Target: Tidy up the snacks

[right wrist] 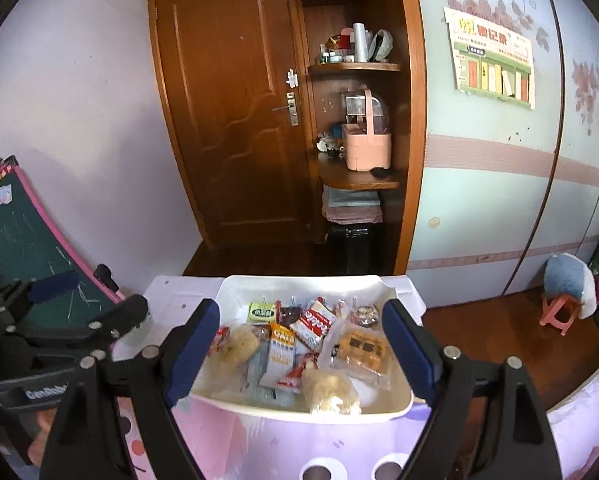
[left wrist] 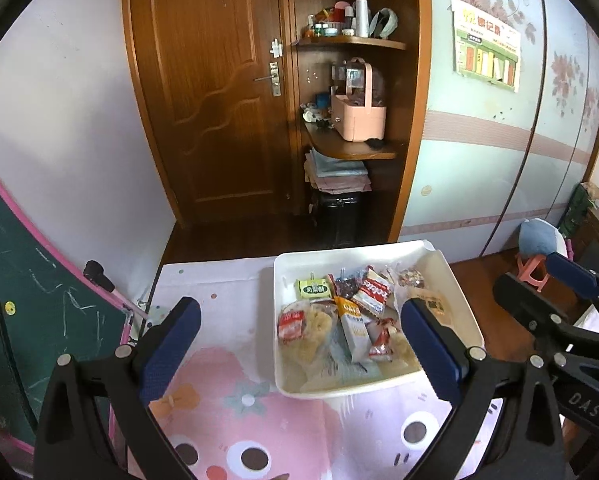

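Behind everything stands a wooden door [left wrist: 207, 92] beside an open shelf nook holding a pink caddy [left wrist: 357, 114], with a pale blue wardrobe [left wrist: 479, 152] to the right. Below that spreads the table, covered in a pink cartoon cloth [left wrist: 227, 400]. On its far right part sits a white bin [left wrist: 283, 376], and every snack I can see lies inside it in a loose heap, which tells me the gathering is largely done; no packet shows on the cloth itself.

Among the heap I pick out a large clear bag of square biscuits [right wrist: 361, 350], an orange-and-white packet [right wrist: 279, 354], a red-and-white wrapper [right wrist: 313, 322] and a small green packet [right wrist: 262, 312] at the back.

As for me: my left gripper [left wrist: 299, 340] hangs spread wide above the cloth and the bin's left side, holding nothing and touching nothing. My right gripper [right wrist: 301, 346] is likewise spread wide, its two blue pads framing the bin from above, empty, with no pad touching a packet. I judge both are set there to check or tidy the pile.
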{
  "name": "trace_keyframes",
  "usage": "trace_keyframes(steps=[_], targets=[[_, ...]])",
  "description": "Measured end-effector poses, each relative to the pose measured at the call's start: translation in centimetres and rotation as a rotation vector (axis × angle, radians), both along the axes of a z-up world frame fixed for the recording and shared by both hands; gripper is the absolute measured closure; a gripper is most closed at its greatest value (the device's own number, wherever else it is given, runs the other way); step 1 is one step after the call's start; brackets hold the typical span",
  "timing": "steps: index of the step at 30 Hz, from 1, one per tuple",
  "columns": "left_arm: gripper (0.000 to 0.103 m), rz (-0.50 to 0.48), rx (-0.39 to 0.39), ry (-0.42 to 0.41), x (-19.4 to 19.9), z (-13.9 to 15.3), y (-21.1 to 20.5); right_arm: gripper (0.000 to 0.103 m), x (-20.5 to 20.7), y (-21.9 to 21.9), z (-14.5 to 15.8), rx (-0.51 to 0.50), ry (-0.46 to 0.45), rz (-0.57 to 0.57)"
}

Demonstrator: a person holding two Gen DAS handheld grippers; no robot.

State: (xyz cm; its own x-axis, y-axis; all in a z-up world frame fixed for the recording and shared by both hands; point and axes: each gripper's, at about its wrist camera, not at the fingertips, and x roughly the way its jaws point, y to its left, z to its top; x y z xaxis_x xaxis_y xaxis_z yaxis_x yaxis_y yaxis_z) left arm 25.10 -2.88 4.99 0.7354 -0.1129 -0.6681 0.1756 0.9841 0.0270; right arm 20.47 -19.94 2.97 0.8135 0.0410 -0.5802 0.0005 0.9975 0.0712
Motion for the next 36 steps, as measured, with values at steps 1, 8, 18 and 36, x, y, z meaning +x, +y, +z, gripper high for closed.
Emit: trace_keyframes(steps=[1, 8, 18, 36], targets=[[0.003, -0.006, -0.001, 0.001, -0.7, 0.2, 0.2, 0.019, -0.4, 0.1, 0.2, 0.003, 0.000, 0.001], [0.003, -0.027, 0.030, -0.032, -6.5, 1.8, 1.2, 0.019, -5.3, 0.9, 1.1, 0.027, -0.005, 0.010], [0.000, -0.009, -0.025, -0.046, -18.1, 1.4, 4.6, 0.012, -14.5, 3.2, -0.5, 0.002, 0.019, -0.005], [0.000, 0.093, -0.027, -0.026, -27.7, -4.9, 7.6, 0.011, -25.1, 6.1, -6.2, 0.042, 0.046, 0.010]])
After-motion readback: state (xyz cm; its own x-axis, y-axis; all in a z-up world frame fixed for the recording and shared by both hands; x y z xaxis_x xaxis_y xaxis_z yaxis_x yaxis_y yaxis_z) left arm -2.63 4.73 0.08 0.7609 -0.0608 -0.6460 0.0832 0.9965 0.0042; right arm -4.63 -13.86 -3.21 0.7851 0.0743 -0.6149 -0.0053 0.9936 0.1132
